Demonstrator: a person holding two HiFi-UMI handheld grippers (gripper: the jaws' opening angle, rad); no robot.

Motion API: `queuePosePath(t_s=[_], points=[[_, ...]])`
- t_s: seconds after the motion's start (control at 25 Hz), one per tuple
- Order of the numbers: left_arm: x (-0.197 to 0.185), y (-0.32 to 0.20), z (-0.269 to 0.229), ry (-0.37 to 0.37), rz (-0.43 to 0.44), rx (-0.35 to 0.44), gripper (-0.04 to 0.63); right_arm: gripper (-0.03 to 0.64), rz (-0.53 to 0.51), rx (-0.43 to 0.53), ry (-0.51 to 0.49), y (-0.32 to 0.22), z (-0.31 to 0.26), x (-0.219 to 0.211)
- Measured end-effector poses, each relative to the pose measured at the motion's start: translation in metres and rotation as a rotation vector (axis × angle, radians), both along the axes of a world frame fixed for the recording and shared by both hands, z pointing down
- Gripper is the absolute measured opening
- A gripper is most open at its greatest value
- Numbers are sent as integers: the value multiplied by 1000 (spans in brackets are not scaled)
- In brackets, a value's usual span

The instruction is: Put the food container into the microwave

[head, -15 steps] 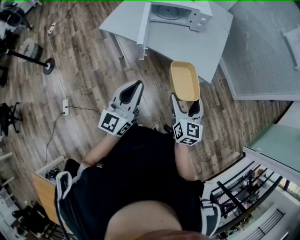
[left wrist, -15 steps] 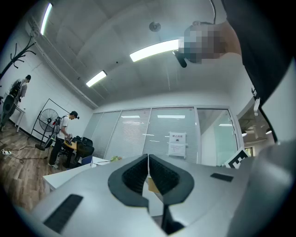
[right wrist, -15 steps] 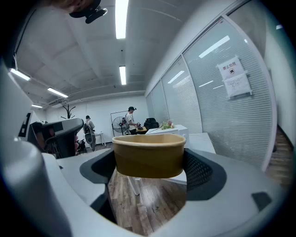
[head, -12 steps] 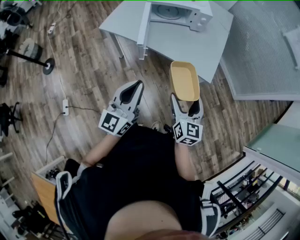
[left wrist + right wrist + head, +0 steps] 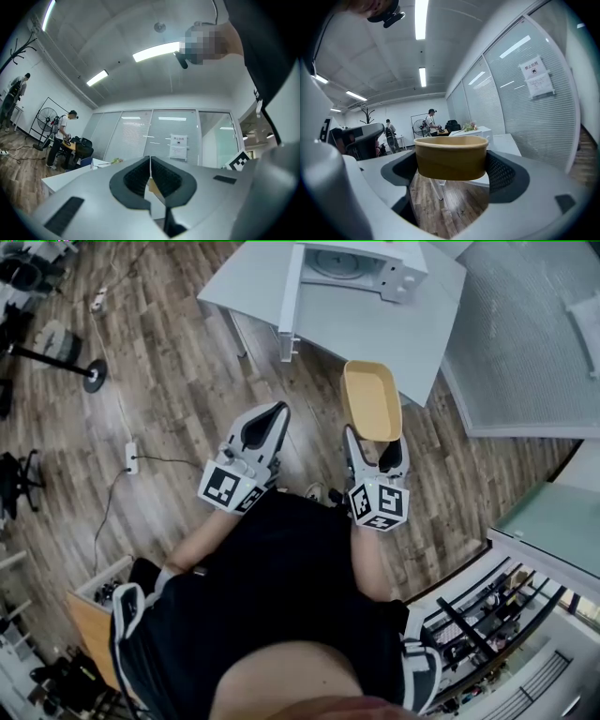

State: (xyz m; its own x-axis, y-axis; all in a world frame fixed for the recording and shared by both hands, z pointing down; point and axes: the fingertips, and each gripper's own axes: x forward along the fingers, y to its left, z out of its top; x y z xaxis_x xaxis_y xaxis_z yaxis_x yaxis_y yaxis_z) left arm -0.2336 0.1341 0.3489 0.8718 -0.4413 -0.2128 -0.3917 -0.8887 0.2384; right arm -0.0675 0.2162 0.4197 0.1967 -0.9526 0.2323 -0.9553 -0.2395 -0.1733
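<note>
My right gripper (image 5: 373, 435) is shut on a tan oblong food container (image 5: 370, 399), held level in the air above the wood floor, short of the table. In the right gripper view the container (image 5: 451, 157) fills the gap between the jaws, pressed at both sides. The white microwave (image 5: 356, 266) stands on the white table (image 5: 375, 329) ahead, its door (image 5: 288, 298) swung open to the left and the cavity with its round plate showing. My left gripper (image 5: 272, 416) is shut with nothing in it, pads (image 5: 140, 174) touching, held beside the right one.
A grey mesh-topped table (image 5: 525, 334) lies at the right. Cables and a power strip (image 5: 131, 456) run over the floor at left, near a fan base (image 5: 94, 373). Shelving (image 5: 506, 606) stands at lower right. People stand by desks (image 5: 63, 138) far off.
Almost nothing: both grippers and the container have drifted a few pixels right and forward. The grip is unchanged.
</note>
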Motion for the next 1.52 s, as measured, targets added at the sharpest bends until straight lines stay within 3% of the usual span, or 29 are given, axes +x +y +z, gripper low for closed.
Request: queuePosePath(t_s=[0.28, 0.48, 0.64, 0.84, 1.0, 1.24, 1.52], points=[[-16, -24, 6, 9, 50, -19, 26, 476, 23, 9, -9, -25, 1, -18], [5, -46, 19, 7, 79, -28, 26, 476, 35, -4, -14, -51, 15, 3], [51, -71, 24, 3, 53, -22, 26, 476, -3, -17, -7, -86, 29, 57], [148, -123, 20, -2, -51, -11, 26, 476, -115, -30, 17, -158, 38, 154], [195, -145, 11, 19, -128, -11, 26, 476, -193, -50, 31, -198, 47, 203], [239, -170, 12, 8, -182, -8, 26, 476, -275, -95, 27, -260, 80, 236], [265, -216, 23, 17, -218, -13, 26, 477, -294, -118, 34, -348, 124, 252]])
